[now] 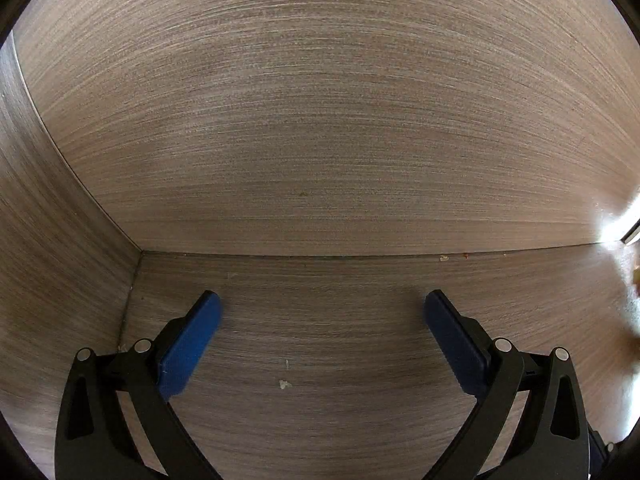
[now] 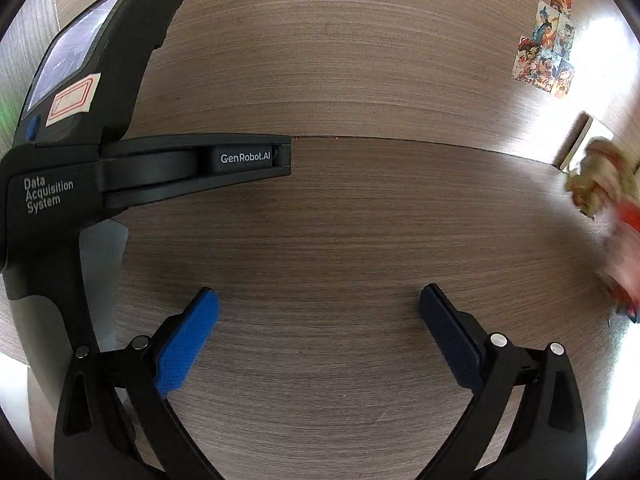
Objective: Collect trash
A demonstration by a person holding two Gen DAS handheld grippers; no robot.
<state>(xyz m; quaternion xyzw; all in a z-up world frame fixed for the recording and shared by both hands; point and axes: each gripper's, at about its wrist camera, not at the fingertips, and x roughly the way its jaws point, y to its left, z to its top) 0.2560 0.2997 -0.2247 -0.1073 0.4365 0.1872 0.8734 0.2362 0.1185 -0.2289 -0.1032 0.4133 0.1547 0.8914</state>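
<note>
My left gripper (image 1: 322,304) stands open over a wood-grain tabletop (image 1: 320,340), facing a corner of wood-grain walls, with nothing between its blue pads. Small pale crumbs (image 1: 284,384) lie on the surface just ahead of it. My right gripper (image 2: 318,300) is also open and holds nothing. At the far right of the right wrist view lies blurred crumpled trash (image 2: 604,184) in yellow, white and red, well to the right of the fingers. The body of the left gripper device (image 2: 80,152) fills the left side of that view.
The back wall (image 1: 320,120) meets the tabletop close ahead, and a side wall (image 1: 48,240) closes the left. More bits (image 1: 444,257) lie along the back seam. Colourful stickers (image 2: 548,48) are on the wall at upper right. Bright glare covers the right edge.
</note>
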